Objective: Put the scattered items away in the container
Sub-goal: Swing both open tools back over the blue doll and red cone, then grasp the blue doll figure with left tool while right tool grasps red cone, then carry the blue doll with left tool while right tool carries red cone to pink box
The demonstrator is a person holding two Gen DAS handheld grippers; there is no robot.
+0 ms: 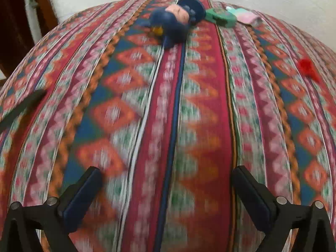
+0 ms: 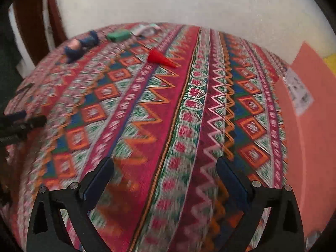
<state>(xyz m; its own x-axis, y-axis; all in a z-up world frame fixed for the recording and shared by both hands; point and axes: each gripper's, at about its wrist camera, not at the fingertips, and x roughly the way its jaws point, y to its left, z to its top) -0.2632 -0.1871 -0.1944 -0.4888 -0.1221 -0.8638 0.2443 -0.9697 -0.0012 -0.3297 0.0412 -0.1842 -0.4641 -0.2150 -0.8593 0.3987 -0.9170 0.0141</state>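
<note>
Scattered items lie at the far edge of a patterned cloth (image 1: 168,126). A dark blue toy with a pink part (image 1: 176,23) lies far centre in the left wrist view, and far left in the right wrist view (image 2: 82,45). Beside it are a green box (image 1: 220,16) (image 2: 118,35) and a pale pink-green packet (image 1: 245,15) (image 2: 147,29). A red cone (image 2: 160,58) lies on its side; it shows at the right in the left wrist view (image 1: 307,68). My left gripper (image 1: 168,176) and right gripper (image 2: 166,168) are open and empty, low over the cloth.
An orange-pink container wall with a white label (image 2: 310,115) stands at the right of the cloth. A white wall (image 2: 168,4) runs behind the surface. A dark object (image 1: 21,107) lies at the left edge. The other gripper's body (image 2: 19,124) shows at left.
</note>
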